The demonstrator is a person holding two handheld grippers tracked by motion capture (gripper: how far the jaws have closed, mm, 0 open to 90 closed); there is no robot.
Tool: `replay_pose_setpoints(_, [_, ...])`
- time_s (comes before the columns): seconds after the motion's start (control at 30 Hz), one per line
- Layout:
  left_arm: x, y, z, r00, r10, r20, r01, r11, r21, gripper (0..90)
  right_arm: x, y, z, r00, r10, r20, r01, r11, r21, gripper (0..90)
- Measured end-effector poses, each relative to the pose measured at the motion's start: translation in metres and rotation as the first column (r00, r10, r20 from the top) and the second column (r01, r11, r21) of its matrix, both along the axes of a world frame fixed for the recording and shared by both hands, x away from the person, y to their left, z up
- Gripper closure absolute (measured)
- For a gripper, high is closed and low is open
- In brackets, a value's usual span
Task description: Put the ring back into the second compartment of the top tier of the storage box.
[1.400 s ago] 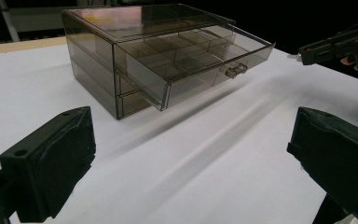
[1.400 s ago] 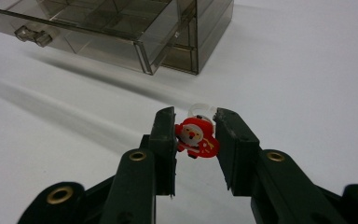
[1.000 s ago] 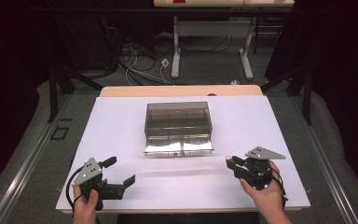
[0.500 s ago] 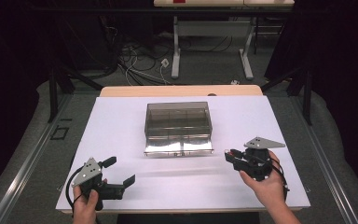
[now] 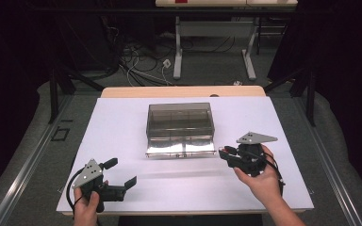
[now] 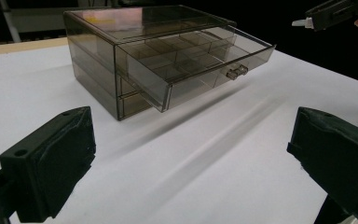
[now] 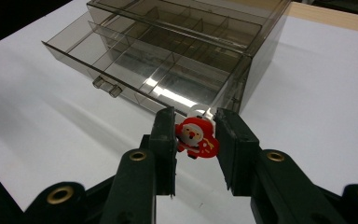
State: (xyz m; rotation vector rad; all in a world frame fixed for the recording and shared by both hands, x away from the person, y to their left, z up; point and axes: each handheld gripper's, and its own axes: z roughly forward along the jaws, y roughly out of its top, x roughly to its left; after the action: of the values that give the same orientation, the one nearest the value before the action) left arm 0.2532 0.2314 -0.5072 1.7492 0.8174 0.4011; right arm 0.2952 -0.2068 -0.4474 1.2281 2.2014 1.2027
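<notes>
White tabletop (image 5: 122, 136) under dark surround | smoked drawer box (image 5: 180, 123) sitting centre frame, top drawer (image 7: 135, 60) out | right gripper (image 7: 195, 140) fingers clamping Santa figure (image 7: 196, 136), lower right | left gripper (image 5: 122, 181) fingers gaping, lower left.

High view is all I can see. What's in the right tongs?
Observer: A little red Santa figure, pinched between the right tongs.
Operator: Is the drawer open?
Observer: Yes, the top drawer of the smoky clear box is pulled out, and the compartments I can see into look empty.
Operator: Does it have a handle?
Observer: A small clear knob sits on the drawer's front.
Operator: And the left tongs?
Observer: The left tongs are wide open, with nothing between them.
</notes>
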Motion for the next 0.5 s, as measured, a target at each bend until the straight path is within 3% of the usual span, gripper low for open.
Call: replay_pose_setpoints(0.5, [0.000,0.000,0.000,1.0000,0.000,0.000,0.000,1.0000,0.000,0.0,0.012,0.022,0.007,0.9989,0.045,-0.007,-0.045,0.9990,-0.005,69.1])
